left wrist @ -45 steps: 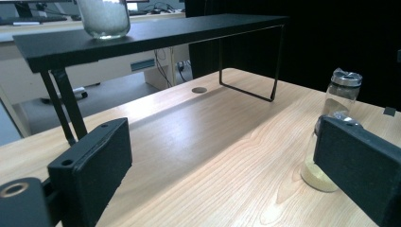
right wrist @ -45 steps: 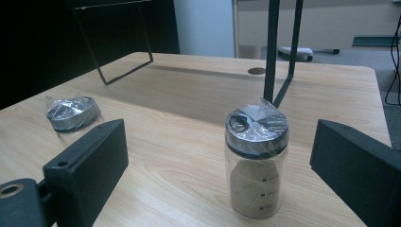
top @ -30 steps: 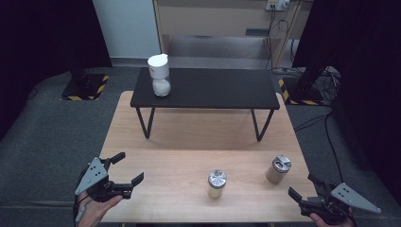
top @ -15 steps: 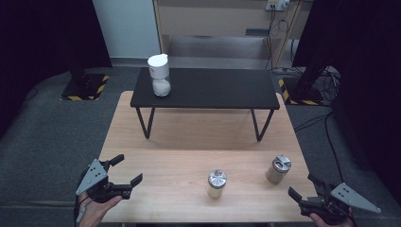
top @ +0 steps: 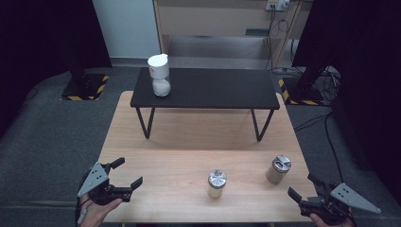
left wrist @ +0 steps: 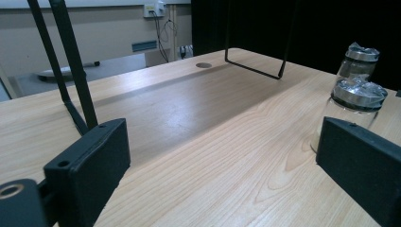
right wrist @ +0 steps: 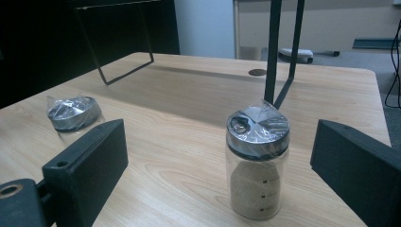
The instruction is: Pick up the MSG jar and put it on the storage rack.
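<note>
Left tool [top: 126,172]: being held spread wide and empty at the near left corner of the bench [top: 189,142], by a hand [top: 97,213] coming in from the bottom edge.
Right tool [top: 302,187]: being held released, jaws wide apart, at the near right corner; nothing is being gripped.
Right jar [right wrist: 257,163]: being framed between the right tool's jaws in the right gripper view, upright, just ahead of them and untouched; in the high view it [top: 278,169] is standing near the right edge.
Middle jar [top: 216,183]: being left upright near the front edge, between the two tools, apart from both.
Look of the jars: clear glass, silver lids with crinkled film over them, pale sandy filling partway up; faint printed marks are being shown on the right jar's side.
Count: two tools, two silver-lidded jars, one white-lidded jar [top: 159,74].
Surface: pale wood grain, a round hole [right wrist: 257,72] near the far side.
Black shelf [top: 205,88]: being carried on thin metal legs over the far half of the bench; the white-lidded jar is standing on its left end.
Room: grey carpet, black curtains on both sides, a beige wall with sockets and cables beyond.
</note>
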Tool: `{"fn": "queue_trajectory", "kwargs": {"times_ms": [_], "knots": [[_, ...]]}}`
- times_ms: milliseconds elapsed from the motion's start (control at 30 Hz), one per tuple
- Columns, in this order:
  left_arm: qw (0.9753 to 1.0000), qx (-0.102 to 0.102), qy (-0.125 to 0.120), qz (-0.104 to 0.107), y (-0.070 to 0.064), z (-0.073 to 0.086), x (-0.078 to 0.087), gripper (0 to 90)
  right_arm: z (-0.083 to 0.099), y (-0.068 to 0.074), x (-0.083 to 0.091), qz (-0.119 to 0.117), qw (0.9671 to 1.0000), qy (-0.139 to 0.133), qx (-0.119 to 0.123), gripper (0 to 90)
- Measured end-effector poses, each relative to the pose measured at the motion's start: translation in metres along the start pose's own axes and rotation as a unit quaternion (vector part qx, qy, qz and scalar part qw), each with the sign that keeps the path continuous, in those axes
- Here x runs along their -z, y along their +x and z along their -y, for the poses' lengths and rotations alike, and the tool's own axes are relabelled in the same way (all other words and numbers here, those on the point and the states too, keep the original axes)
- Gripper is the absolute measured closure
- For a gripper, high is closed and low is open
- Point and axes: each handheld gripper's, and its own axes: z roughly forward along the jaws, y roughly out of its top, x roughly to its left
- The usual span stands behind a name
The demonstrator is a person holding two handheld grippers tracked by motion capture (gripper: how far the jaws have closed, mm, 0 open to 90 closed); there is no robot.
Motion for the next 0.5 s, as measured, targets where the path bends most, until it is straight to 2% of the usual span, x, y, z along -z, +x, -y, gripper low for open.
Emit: {"fn": "queue_trajectory", "kwargs": {"times_ms": [167,500], "knots": [[0.9999,0.007,-0.001,0.011,0.0035,0.0022,-0.0004,0.0,0.0001,0.0006,0.0,-0.001,1.0,-0.001,0.003,4.5],[0.9996,0.003,0.011,0.025,0.0064,0.0027,-0.0034,0.0,-0.0001,0.0017,-0.0001,-0.001,1.0,-0.002,0.005,4.2]]}}
